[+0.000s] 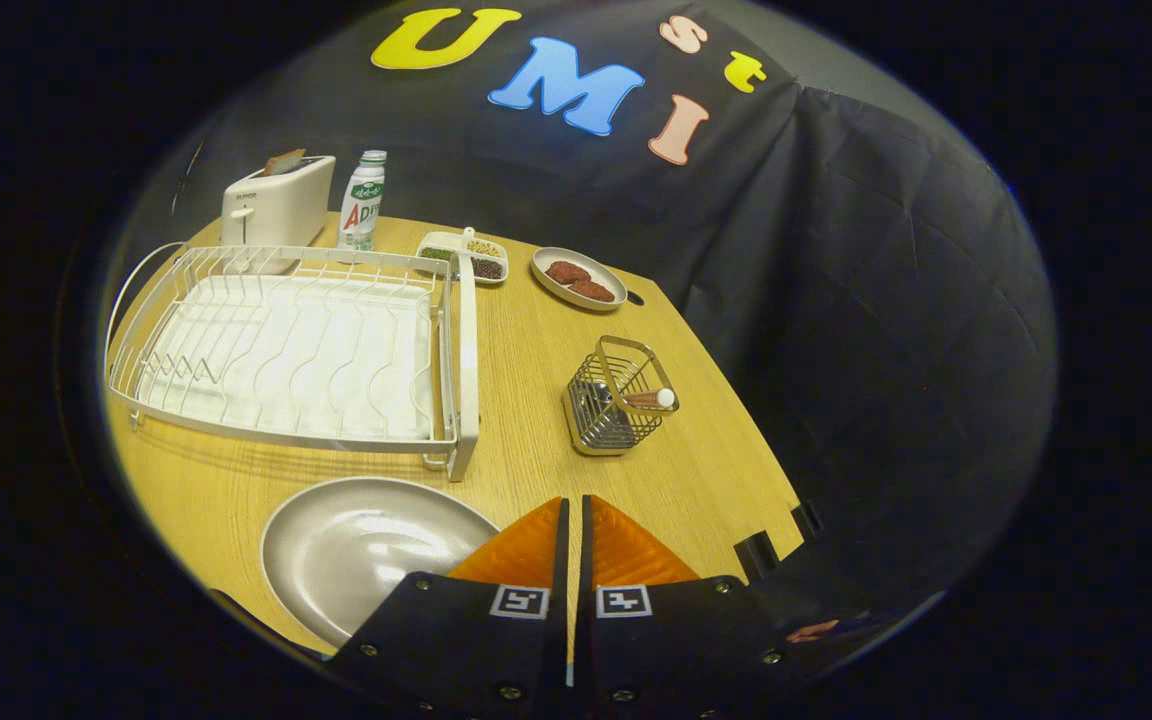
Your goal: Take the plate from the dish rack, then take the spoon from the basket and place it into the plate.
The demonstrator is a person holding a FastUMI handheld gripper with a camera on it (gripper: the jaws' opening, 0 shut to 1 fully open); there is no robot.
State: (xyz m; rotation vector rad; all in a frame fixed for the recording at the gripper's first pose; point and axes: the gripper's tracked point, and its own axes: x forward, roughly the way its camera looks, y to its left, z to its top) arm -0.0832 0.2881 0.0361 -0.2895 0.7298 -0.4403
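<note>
Plate [356, 545] lies on table [536, 400], out of the dish rack [296, 345]. Tool [576, 520] nearly closed, empty. Spoon [651, 398] stands in basket [619, 395]; risk: the light basket tips when the handle is pinched.

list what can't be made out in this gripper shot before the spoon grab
- Spoon in the square wire basket, gripper view: its bowl end is hidden by the basket's wires.
- Round grey plate on the wooden table: its near edge is covered by the gripper, whose fingers are together, holding nothing.
- Small divided white dish beyond the white wire dish rack: contents too small to identify.
</note>
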